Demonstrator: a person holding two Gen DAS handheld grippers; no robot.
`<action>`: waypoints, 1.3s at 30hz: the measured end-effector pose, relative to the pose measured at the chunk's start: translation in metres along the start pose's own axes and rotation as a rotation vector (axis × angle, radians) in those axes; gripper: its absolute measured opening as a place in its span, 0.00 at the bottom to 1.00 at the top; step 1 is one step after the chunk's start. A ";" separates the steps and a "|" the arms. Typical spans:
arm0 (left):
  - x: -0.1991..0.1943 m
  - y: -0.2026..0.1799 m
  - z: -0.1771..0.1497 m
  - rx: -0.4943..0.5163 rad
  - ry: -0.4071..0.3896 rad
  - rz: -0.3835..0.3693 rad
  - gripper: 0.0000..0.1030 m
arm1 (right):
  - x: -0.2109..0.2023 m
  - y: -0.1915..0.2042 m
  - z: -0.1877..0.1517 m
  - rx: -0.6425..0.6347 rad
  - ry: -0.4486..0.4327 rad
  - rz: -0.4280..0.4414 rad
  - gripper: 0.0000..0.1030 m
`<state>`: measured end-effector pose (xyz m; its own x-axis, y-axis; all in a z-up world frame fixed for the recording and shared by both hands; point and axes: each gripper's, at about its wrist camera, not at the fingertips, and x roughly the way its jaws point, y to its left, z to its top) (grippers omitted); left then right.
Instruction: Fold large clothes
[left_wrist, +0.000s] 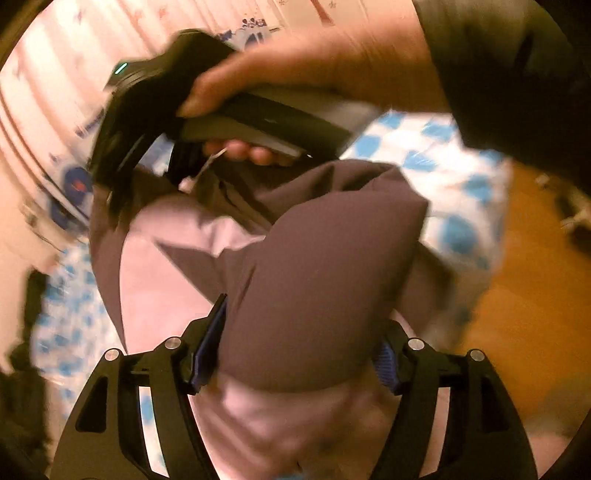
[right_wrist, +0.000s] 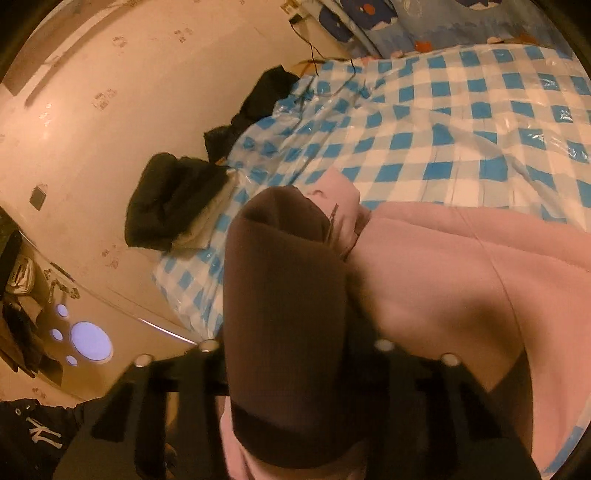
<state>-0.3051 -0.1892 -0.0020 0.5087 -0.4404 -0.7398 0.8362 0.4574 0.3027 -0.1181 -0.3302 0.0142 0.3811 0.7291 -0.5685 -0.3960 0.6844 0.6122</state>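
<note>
A large pink and brown garment (left_wrist: 314, 280) hangs between both grippers above a bed with a blue-and-white checked cover (right_wrist: 424, 125). My left gripper (left_wrist: 295, 354) is shut on a brown fold of the garment, its blue pads (left_wrist: 208, 347) pressed against the cloth. My right gripper (right_wrist: 291, 350) is shut on another brown part of the garment (right_wrist: 284, 302), with the pink body (right_wrist: 461, 288) draped to the right onto the bed. In the left wrist view, the right gripper (left_wrist: 147, 110) and the hand holding it appear above the cloth.
Dark folded clothes (right_wrist: 173, 199) lie at the bed's left edge, with more dark cloth (right_wrist: 266, 96) further back. A pale wall (right_wrist: 129, 92) lies to the left. A wooden floor (left_wrist: 517, 295) shows right of the bed. A patterned blue pillow (right_wrist: 369, 18) lies at the head.
</note>
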 end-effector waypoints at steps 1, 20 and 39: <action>-0.014 0.012 -0.005 -0.042 -0.004 -0.051 0.64 | -0.004 0.001 0.000 -0.004 -0.010 0.004 0.33; 0.056 0.105 0.013 -0.389 -0.070 -0.166 0.73 | -0.083 -0.046 -0.070 0.115 -0.139 -0.021 0.26; 0.094 0.059 0.052 -0.289 0.003 -0.037 0.83 | -0.075 -0.119 -0.130 0.358 -0.329 -0.306 0.69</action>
<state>-0.1972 -0.2438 -0.0230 0.4782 -0.4584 -0.7491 0.7605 0.6428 0.0921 -0.2079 -0.4651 -0.0870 0.6966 0.4184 -0.5828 0.0585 0.7765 0.6274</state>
